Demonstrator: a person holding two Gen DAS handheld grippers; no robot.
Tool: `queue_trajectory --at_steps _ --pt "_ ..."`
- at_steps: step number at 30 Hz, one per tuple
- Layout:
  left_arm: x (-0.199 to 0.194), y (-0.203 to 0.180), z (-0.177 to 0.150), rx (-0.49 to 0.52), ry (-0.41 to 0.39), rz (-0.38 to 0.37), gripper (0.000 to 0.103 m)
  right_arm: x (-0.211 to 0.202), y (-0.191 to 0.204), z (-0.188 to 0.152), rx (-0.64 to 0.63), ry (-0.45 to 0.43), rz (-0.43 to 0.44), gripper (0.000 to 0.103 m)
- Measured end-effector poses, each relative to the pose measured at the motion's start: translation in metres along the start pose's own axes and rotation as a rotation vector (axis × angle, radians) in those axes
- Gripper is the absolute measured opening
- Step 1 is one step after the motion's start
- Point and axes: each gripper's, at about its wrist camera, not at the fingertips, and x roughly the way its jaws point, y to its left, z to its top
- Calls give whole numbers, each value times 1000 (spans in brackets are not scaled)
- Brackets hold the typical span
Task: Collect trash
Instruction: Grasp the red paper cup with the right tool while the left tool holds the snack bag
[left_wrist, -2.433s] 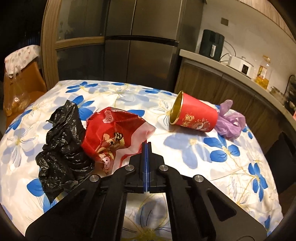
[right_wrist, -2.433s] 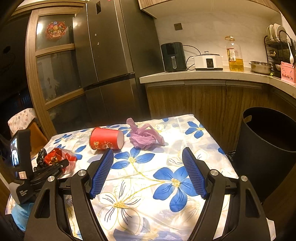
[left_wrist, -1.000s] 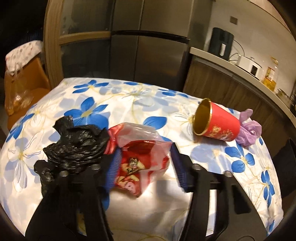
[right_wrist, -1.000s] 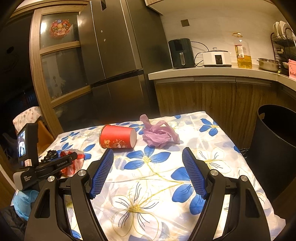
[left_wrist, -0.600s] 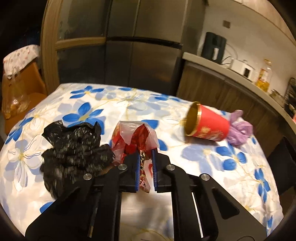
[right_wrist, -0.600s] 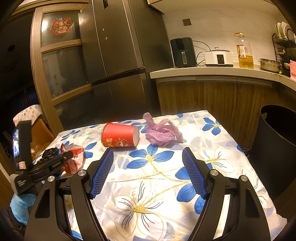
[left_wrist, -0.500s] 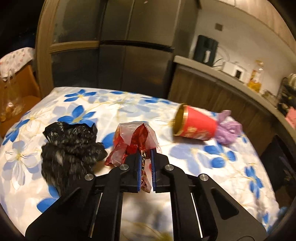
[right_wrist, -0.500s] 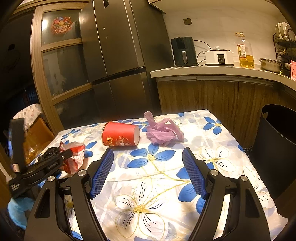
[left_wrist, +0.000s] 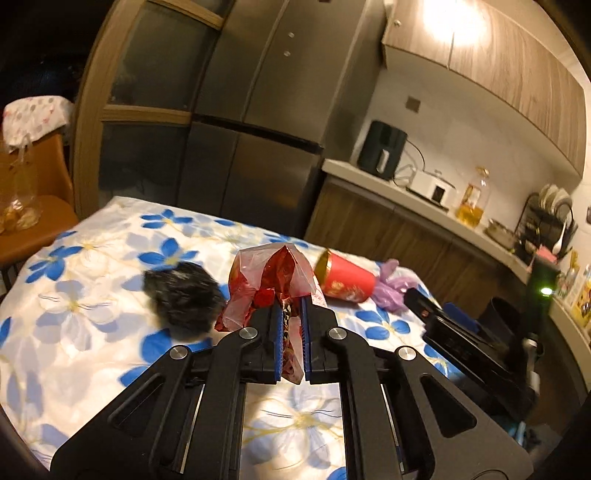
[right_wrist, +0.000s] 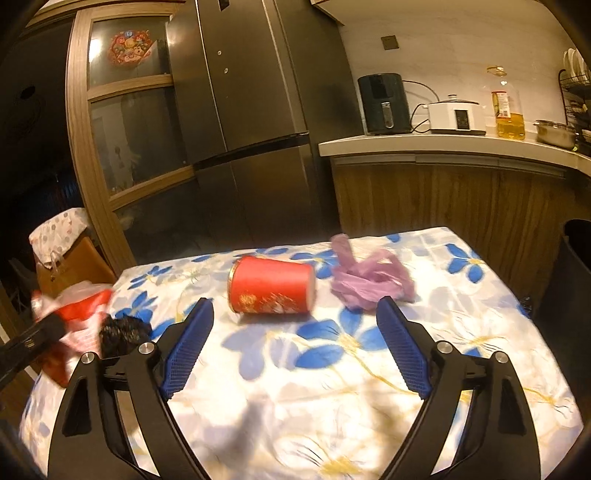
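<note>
Wrapper first: the left gripper (left_wrist: 291, 334) has its jaws clamped on the red snack wrapper (left_wrist: 273, 280), lifted above the bench (left_wrist: 110, 243). Right gripper (right_wrist: 291, 347) jaws gape, empty. Black bag (left_wrist: 183, 299), red paper cup (right_wrist: 271, 290) and purple bag (right_wrist: 369, 282) remain; bin (right_wrist: 572, 280) beside.

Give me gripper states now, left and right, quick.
Left gripper: shut on the red snack bag, lifted off the table.
Right gripper: open, holding nothing, above the tablecloth.

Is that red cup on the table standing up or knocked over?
Knocked over: the red paper cup lies on its side, its gold-rimmed mouth facing sideways.
</note>
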Motion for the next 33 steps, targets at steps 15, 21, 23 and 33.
queue_trajectory --at_steps 15,21,23,33 --pt "-7 38 5 -33 2 -6 7 91 47 8 -103 94 -64 97" --pt "-2 44 7 -42 13 -17 7 107 44 9 -83 136 -75 96" --pt "-1 45 8 -41 13 -18 7 111 43 9 -78 148 -79 94" --pt "2 45 7 -37 23 -24 7 125 33 7 -33 219 -92 78"
